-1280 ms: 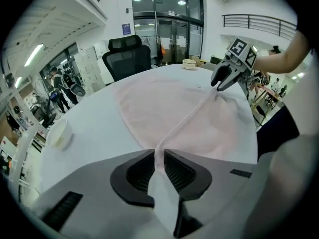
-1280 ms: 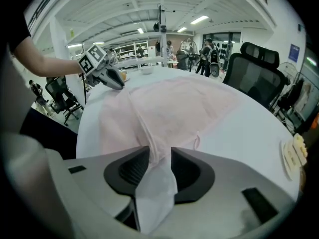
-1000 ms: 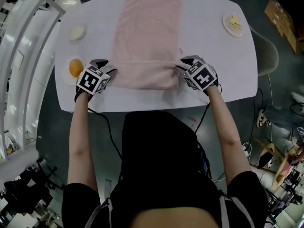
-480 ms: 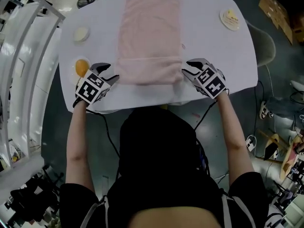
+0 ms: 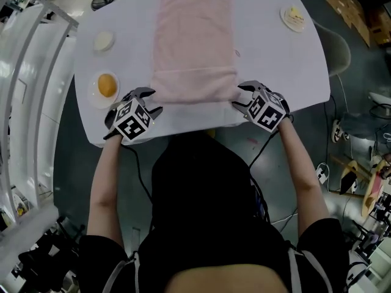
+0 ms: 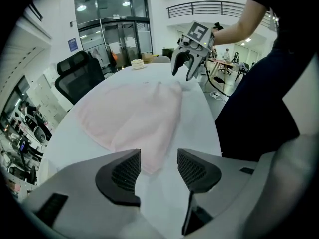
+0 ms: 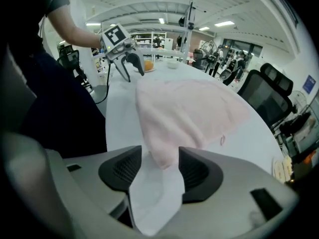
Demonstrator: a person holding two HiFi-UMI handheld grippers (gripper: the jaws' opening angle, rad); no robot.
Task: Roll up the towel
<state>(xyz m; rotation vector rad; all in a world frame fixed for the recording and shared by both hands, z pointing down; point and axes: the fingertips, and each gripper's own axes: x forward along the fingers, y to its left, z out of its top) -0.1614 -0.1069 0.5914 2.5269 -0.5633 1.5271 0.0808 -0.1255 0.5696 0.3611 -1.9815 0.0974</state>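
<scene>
A white oval table (image 5: 275,60) fills the head view. A pale pink towel (image 5: 194,41) lies flat along its middle, running from the far edge toward the person. Its near end is turned over on itself in a thicker band close to the near edge.

The left gripper (image 5: 153,100) is at the band's left corner with its jaws spread. The corner tip lies just between the pads without being pinched. The right gripper (image 5: 238,95) is at the right corner. Its jaws have just been opening and now stand apart, with the towel's corner loose between them.

To the left, well clear of the towel, are a plate (image 5: 96,93) with what looks like an orange and a small dish (image 5: 104,40). A plate of yellowish food (image 5: 294,17) sits far right.
</scene>
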